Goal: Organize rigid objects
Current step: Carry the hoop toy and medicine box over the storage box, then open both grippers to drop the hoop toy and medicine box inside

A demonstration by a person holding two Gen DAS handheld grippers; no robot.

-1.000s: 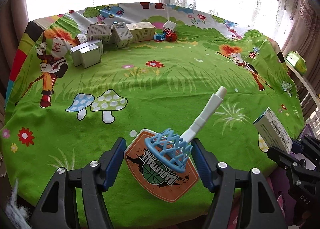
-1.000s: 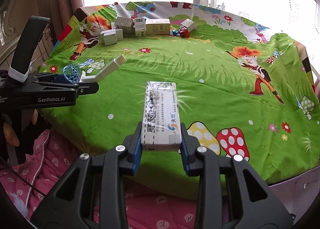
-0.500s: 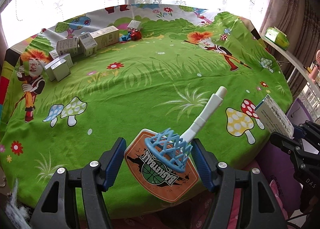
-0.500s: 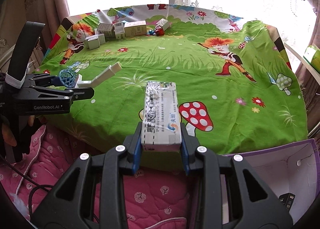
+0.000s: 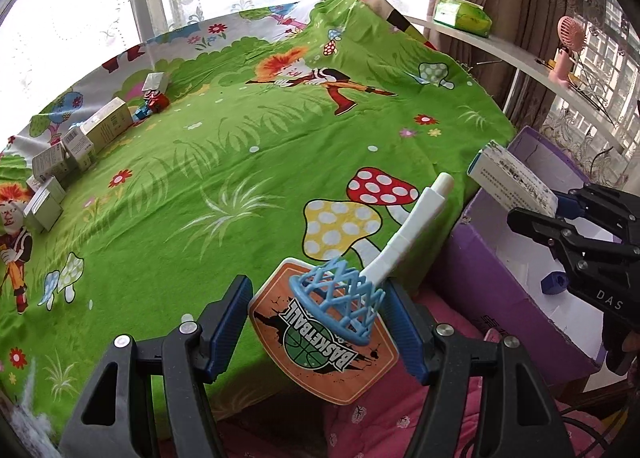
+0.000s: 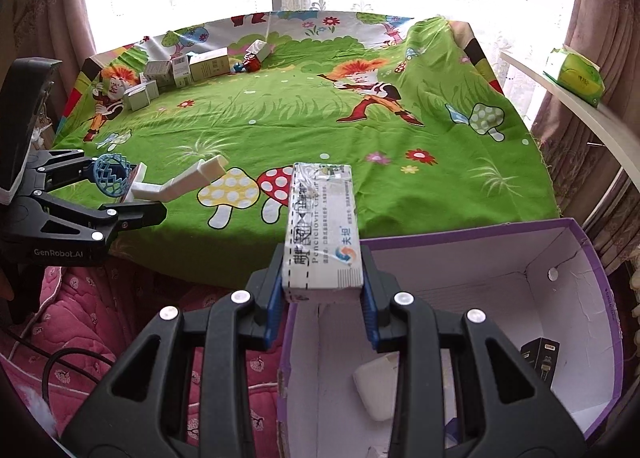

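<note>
My left gripper point(image 5: 316, 310) is shut on a toy basketball hoop point(image 5: 320, 338): an orange backboard, a blue net and a white handle that sticks out over the table's near right edge. From the right wrist view the left gripper point(image 6: 120, 194) shows at the left with the hoop point(image 6: 114, 174). My right gripper point(image 6: 322, 286) is shut on a white medicine box point(image 6: 320, 226), held lengthwise above the near left corner of a purple carton point(image 6: 560, 226). The left wrist view has this medicine box point(image 5: 512, 178) over the carton point(image 5: 500, 298).
Several small cartons point(image 6: 208, 64) and a red toy car point(image 6: 251, 63) sit at the far left of the green cartoon tablecloth point(image 6: 320, 118). The purple carton holds a white item point(image 6: 376, 390) and a black box point(image 6: 540, 358). A pink quilt point(image 6: 100, 318) lies below the table.
Both grippers have swung right past the table's near edge, each keeping its load. The purple carton has come into view under the right gripper.
</note>
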